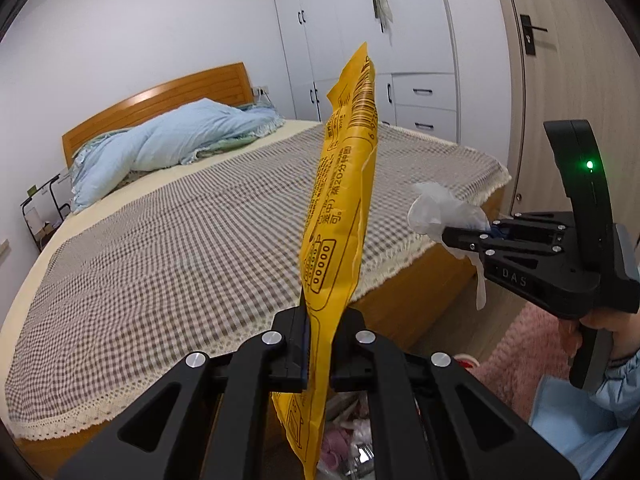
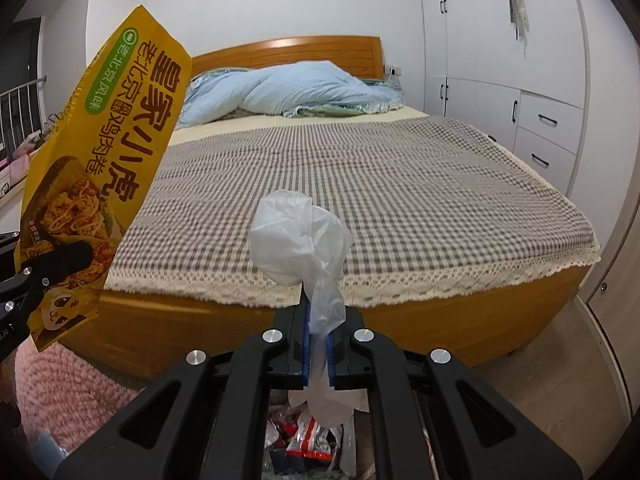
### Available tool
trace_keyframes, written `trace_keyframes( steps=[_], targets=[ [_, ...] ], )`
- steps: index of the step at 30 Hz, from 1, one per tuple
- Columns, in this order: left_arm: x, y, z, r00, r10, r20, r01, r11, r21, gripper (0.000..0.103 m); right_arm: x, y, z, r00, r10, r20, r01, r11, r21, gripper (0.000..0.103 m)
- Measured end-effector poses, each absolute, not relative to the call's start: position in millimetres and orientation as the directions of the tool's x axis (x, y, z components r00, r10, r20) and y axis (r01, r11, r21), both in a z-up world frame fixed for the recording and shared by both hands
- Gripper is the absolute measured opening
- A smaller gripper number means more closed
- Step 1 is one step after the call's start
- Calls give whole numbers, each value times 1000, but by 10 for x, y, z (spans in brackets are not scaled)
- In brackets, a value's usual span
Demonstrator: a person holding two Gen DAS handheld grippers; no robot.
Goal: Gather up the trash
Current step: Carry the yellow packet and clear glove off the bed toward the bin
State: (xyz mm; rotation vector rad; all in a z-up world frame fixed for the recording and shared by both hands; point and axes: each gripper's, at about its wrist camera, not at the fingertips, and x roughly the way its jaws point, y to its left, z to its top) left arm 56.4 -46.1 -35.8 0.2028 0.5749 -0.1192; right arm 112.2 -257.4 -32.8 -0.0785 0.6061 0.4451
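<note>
Behind, a checked-cover bed (image 2: 380,184) fills the room. At ten o'clock, a yellow printed snack wrapper (image 1: 340,216) is clamped by the left tongs (image 1: 318,354); a crumpled translucent plastic bag (image 2: 300,236) is pinched by the right tongs (image 2: 319,354), seemingly for dropping into trash below.

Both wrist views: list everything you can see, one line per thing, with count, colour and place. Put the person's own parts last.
snack wrapper: one, yellow, upright in the left hand-held gripper
plastic glove: one, clear white, crumpled in the right hand-held gripper
bed: one, wooden frame, grey checked cover, centre
quilt: one, light blue, bunched at the headboard
wardrobe: one, white, beside the bed
door: one, pale wood, far right
rug: one, pink, on the floor at the bed's foot
trash pile: several wrappers, mixed colours, below the grippers
left hand-held gripper: black, shut on the wrapper
right hand-held gripper: black, shut on the glove
sleeve: one, light blue, lower right
</note>
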Motion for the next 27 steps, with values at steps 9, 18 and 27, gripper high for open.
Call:
trace_keyframes(
  steps=[9, 18, 27],
  targets=[
    [471, -492, -614, 794, -54, -605, 198, 965, 173, 4, 1009, -2595, -594, 686, 373, -624, -440, 897, 53, 6],
    [393, -500, -907, 743, -67, -665, 234, 958, 165, 4, 915, -2614, -876, 640, 358, -679, -448, 893, 48, 6],
    [370, -536, -1251, 677, -84, -731, 275, 950, 146, 4, 867, -2631, -1109, 606, 323, -727, -444, 896, 28, 6]
  ],
)
